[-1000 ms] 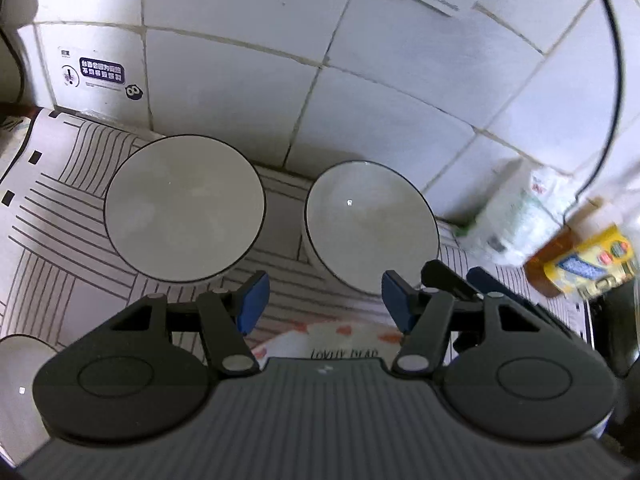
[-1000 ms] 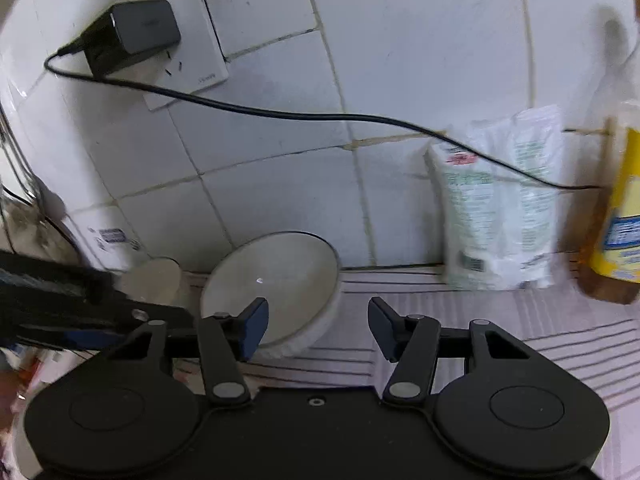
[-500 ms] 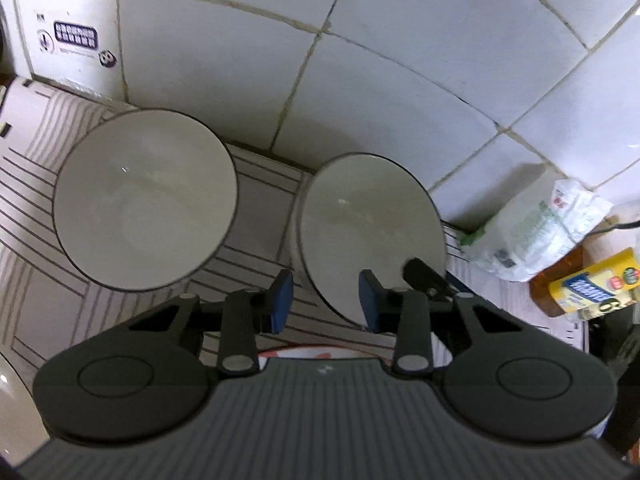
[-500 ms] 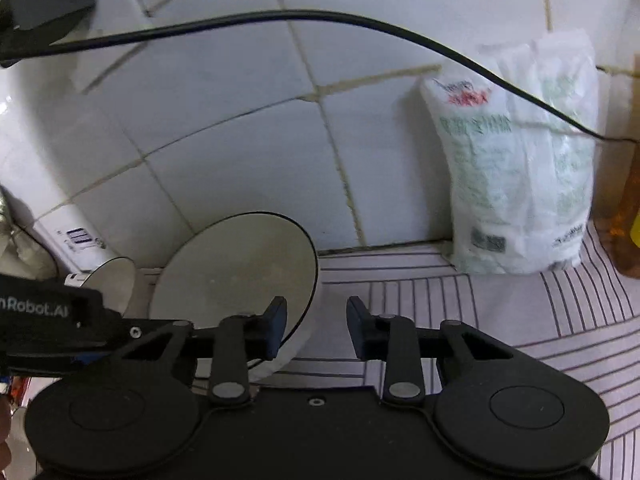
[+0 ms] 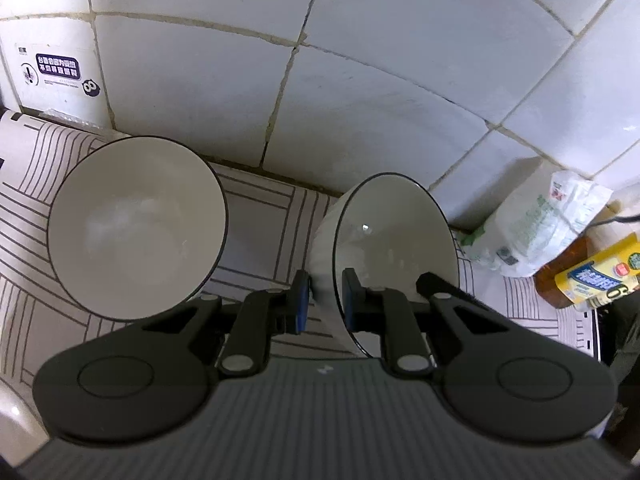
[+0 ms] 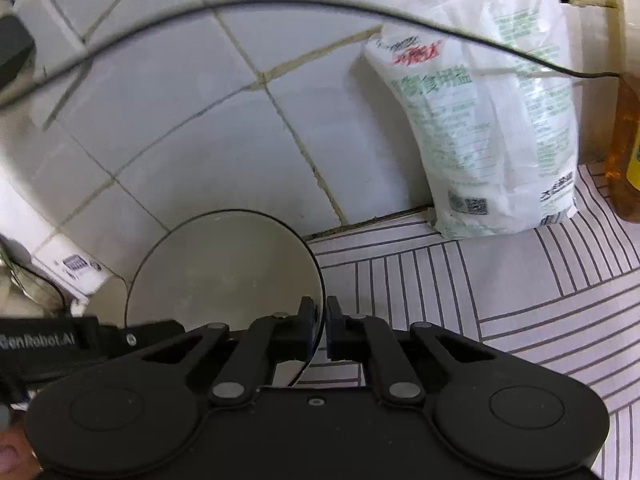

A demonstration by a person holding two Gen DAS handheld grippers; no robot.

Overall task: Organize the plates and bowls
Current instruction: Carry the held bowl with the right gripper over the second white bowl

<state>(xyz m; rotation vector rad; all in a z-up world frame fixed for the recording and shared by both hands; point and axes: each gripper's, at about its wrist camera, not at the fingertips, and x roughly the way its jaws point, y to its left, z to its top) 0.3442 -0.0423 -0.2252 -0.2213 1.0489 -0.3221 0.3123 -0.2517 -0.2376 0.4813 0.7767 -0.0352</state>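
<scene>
**Left wrist view: two grippers on one bowl's rim**

Left wrist view showed the left gripper (image 5: 323,300) closed on the near-left rim of the right-hand bowl (image 5: 394,240), one blue pad outside the white wall and the other inside against the cream interior. That bowl stood tilted, its dark-edged mouth turned toward the right. A second bowl (image 5: 136,228) of the same kind sat well apart to the left on the striped mat (image 5: 260,224), also leaning, with its opening facing the camera. Behind both rose the white tiled wall (image 5: 360,100), carrying a printed sticker (image 5: 56,70) at the far left. To the right, beside the wall, lay a white plastic bag (image 5: 536,224) and next to it an amber bottle with a yellow label (image 5: 592,276).

From the right wrist camera, the right gripper (image 6: 319,330) was pinched on the right edge of the same bowl (image 6: 224,272), the thin dark rim running between its two fingers. The black body of the left gripper (image 6: 80,340) entered from the left, reaching the bowl's opposite side. The bag (image 6: 488,120) leaned upright against the tiles, a black cable (image 6: 280,0) arced across the wall above, and the bottle (image 6: 628,152) stood at the right edge on the mat (image 6: 500,280).
</scene>
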